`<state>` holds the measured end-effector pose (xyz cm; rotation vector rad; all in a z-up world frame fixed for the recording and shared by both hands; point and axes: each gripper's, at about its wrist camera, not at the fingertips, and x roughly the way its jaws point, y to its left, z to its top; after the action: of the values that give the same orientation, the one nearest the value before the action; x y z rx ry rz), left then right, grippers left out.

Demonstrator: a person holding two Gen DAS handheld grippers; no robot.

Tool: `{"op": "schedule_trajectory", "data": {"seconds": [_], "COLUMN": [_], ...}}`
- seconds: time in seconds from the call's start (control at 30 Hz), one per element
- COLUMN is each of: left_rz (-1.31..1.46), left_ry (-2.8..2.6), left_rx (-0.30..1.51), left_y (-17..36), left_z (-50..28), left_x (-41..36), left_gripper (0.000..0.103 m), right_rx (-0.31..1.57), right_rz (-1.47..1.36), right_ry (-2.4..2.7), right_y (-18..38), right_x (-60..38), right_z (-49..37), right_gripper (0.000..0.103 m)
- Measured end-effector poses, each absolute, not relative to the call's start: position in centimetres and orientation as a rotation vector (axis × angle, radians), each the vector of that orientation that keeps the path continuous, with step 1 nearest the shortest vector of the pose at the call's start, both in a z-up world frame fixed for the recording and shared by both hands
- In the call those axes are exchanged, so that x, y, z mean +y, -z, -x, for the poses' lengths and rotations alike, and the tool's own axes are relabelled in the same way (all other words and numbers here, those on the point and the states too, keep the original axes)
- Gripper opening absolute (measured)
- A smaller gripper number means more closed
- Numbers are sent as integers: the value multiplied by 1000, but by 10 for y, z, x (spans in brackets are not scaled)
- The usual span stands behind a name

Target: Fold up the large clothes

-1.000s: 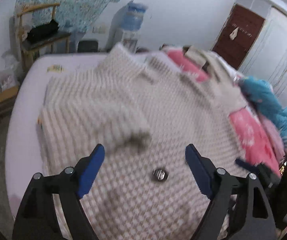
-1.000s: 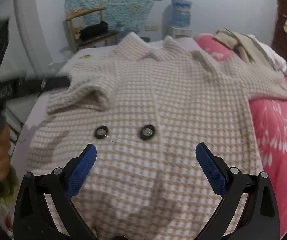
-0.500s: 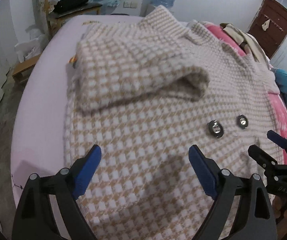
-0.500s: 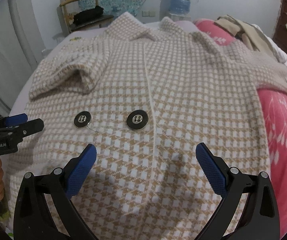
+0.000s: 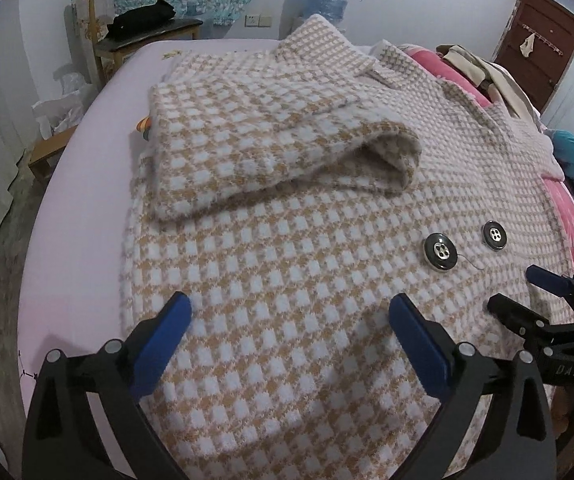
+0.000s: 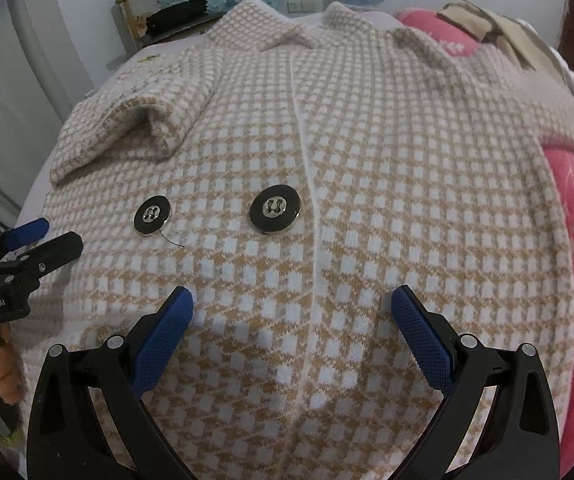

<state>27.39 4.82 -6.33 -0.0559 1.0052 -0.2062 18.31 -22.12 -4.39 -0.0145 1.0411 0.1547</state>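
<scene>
Both wrist views look steeply down, close, sharing the coat (image 5: 327, 260).

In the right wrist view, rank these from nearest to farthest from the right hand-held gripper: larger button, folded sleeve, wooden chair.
From the right hand-held gripper:
1. Larger button, just ahead, slightly left.
2. Folded sleeve, farther, upper left.
3. Wooden chair, at the far wall.

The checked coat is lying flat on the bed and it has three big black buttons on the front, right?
Not quite. The coat lies flat on the bed, but it has two black buttons, not three. The right wrist view shows them side by side.
</scene>
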Motion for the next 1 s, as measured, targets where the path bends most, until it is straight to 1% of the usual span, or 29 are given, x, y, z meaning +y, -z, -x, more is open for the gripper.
{"op": "schedule_trajectory", "data": {"seconds": [0.23,0.47,0.6,0.8,0.87,1.0], "left_rz": [78,32,37,81,112,154], "left_ry": [231,220,226,259,278,261], "left_rx": [997,1002,1002,992,999,952], "left_y": [63,65,65,63,61,48], "left_z": [-272,-271,-271,-271,-272,-268], "left_x": [53,49,49,54,59,73], "left_gripper": [98,98,98,98,98,98], "right_rx": [1034,1025,1011,1049,1044,893], "right_rz": [19,21,27,42,53,100], "right_ry": [-159,-160,-163,-199,-205,-278], "right_y": [46,46,44,38,28,-19], "right_x": [-223,-220,-218,-220,-220,-209], "right_z": [-183,-182,-170,-174,-176,-172], "right_gripper": [95,95,95,96,96,96]}}
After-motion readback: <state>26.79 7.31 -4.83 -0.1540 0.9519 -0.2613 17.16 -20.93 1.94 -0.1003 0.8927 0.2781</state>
